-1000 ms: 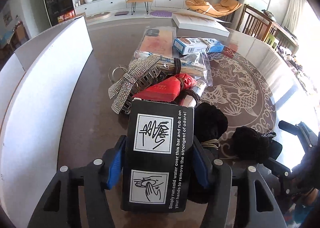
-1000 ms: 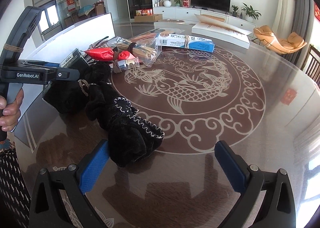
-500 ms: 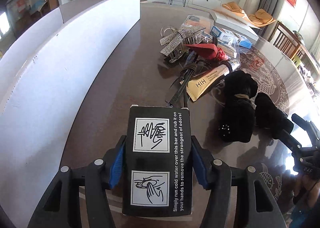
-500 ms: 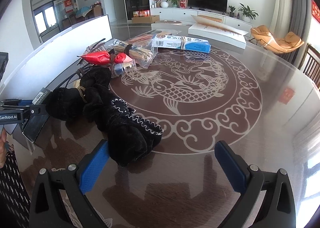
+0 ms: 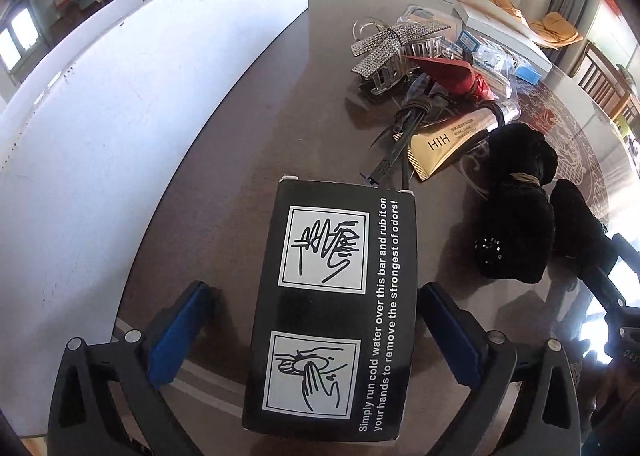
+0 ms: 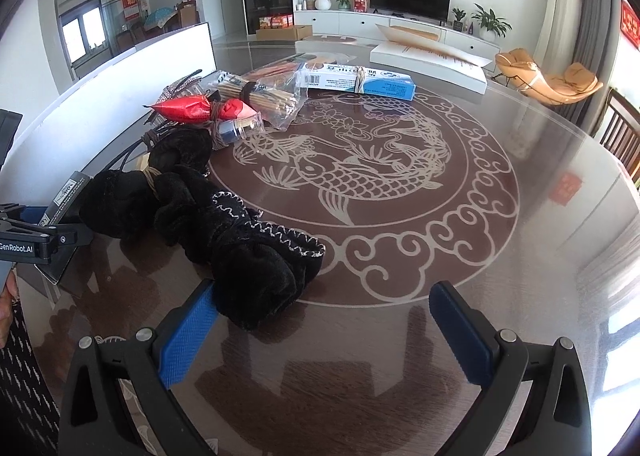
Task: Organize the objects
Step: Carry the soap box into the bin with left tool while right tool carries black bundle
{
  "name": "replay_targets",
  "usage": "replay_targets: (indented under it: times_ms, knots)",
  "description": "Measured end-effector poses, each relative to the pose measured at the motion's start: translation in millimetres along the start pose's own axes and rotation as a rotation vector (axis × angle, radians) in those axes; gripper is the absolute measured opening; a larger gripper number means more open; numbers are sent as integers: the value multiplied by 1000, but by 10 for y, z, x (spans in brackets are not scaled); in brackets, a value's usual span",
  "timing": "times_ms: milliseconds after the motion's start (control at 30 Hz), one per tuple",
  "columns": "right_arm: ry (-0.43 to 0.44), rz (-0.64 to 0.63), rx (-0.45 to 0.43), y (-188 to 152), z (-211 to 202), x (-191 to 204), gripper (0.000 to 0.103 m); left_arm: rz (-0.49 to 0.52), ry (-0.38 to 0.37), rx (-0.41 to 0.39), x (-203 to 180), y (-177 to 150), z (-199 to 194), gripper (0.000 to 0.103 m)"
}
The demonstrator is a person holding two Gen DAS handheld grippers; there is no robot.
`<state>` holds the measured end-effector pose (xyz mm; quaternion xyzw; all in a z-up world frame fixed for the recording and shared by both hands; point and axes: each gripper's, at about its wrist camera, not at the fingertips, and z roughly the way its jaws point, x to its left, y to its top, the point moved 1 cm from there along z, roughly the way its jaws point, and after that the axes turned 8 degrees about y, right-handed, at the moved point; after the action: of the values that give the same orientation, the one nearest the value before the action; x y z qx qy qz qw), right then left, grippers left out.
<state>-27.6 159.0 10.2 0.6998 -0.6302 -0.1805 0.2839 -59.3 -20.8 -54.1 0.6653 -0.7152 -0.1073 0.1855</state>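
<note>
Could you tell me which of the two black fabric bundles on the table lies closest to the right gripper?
The one trimmed with pale zigzag stitching; its end touches the right gripper's blue left pad. The other bundle, tied with a tan band, lies farther back beside the black box.

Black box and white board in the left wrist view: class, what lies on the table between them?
Nothing. In the left wrist view only bare brown table separates the black box from the white board.
</note>
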Motion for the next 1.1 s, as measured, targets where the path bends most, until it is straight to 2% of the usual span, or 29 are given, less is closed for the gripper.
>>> replay_targets:
  times_ms: [267, 500, 600, 667, 700, 767, 900, 1000, 1100]
  knots:
    - [-4, -3, 7, -7, 9, 3, 103, -89, 40, 7, -20, -143, -71, 103]
    - [9, 1, -2, -6, -5, 2, 103, -48, 21, 29, -15, -171, -101, 103]
    - [96, -12, 21, 9, 4, -5, 103, -45, -12, 11, 16, -196, -139, 103]
    - [130, -70, 81, 86, 28, 34, 103, -55, -21, -17, 51, -205, -187, 85]
    - [144, -114, 107, 146, 19, 69, 103, -53, -26, -31, 54, -213, -209, 79]
    - [164, -212, 169, 280, 5, 160, 103, -36, -15, -56, 21, -239, -246, 58]
    - [202, -361, 299, 489, 78, 361, 103, -8, -50, -70, -50, -282, -283, 58]
    - [220, -444, 375, 525, 188, 533, 103, -40, -126, -66, -3, -247, -280, 58]
    - [217, -511, 390, 543, 291, 665, 98, -84, -200, -62, 70, -269, -290, 58]
